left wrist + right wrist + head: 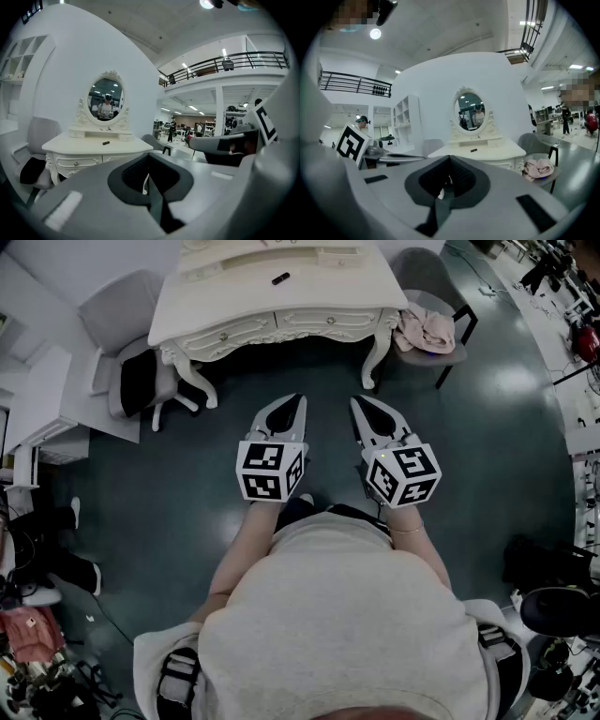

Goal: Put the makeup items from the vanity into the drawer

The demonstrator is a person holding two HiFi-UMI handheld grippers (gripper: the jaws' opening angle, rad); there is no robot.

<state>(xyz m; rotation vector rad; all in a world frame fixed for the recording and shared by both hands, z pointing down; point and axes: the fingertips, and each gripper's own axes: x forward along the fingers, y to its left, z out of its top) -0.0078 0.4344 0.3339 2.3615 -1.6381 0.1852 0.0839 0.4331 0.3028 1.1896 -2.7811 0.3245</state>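
Note:
The white vanity [234, 298] stands ahead of me, with its oval mirror [106, 98] at the back. A small dark makeup item [280, 278] lies on its top and also shows in both gripper views [106, 143] [473, 150]. The two front drawers [225, 334] [328, 320] are shut. My left gripper [297, 401] and right gripper [359, 402] hang side by side over the floor, well short of the vanity and pointing at it. The jaws of both are shut with nothing between them [149, 157] [450, 159].
A grey chair [122, 315] with a dark cushion stands left of the vanity. Another chair with a pink cloth [424, 331] stands to the right. A white shelf unit [47, 409] is at far left. Dark green floor lies between me and the vanity.

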